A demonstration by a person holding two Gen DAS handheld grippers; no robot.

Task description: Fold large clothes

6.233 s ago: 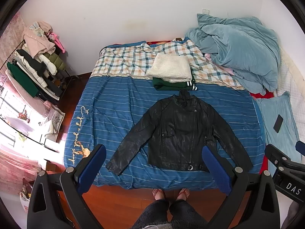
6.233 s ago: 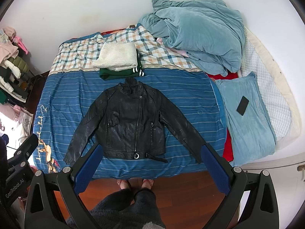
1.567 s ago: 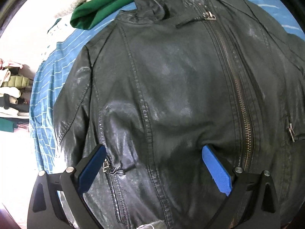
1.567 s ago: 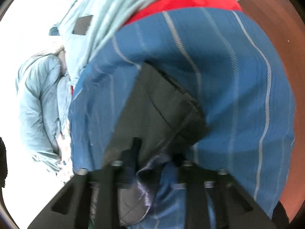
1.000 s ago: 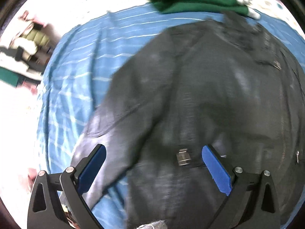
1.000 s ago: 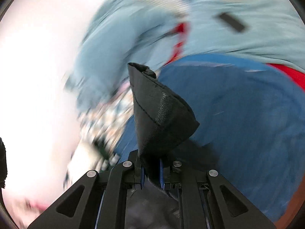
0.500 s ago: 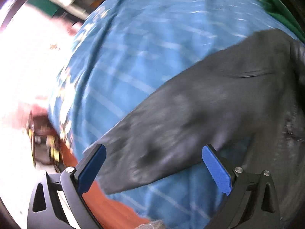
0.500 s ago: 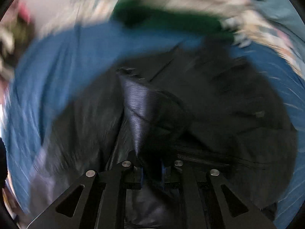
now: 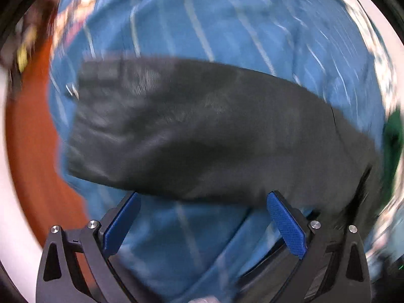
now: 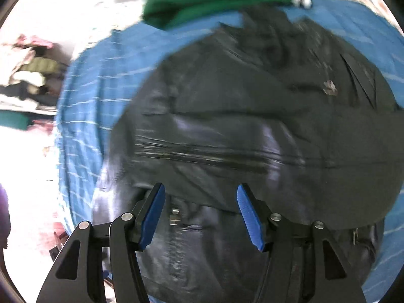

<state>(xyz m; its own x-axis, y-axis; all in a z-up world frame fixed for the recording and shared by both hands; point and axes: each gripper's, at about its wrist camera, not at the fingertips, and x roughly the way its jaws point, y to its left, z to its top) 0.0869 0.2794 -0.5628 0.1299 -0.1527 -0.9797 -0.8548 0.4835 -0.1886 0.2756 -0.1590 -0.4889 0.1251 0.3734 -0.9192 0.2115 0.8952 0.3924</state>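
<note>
Right hand-held gripper point(image 10: 200, 213): jaws have just been opening, now about half spread, nothing between the pads; the sleeve it carried lies across the jacket point(image 10: 252, 131) front.

Left hand-held gripper point(image 9: 203, 223): jaws wide apart, empty, pointing steeply down over the other sleeve point(image 9: 176, 131), not touching it. View blurred.

Jacket lies flat on the bed point(image 9: 227, 25), front up, near the foot edge. Collar points toward the green garment point(image 10: 214, 2) at the far side; long axis runs foot-to-head. The left sleeve angles out toward the bed's left foot corner, cuff near the edge.

Step in hand, as judged: grasp this sleeve. Take it close to the cuff, pinch the leather only and not the sheet, then carry it across the chest to lie over the first sleeve.
</note>
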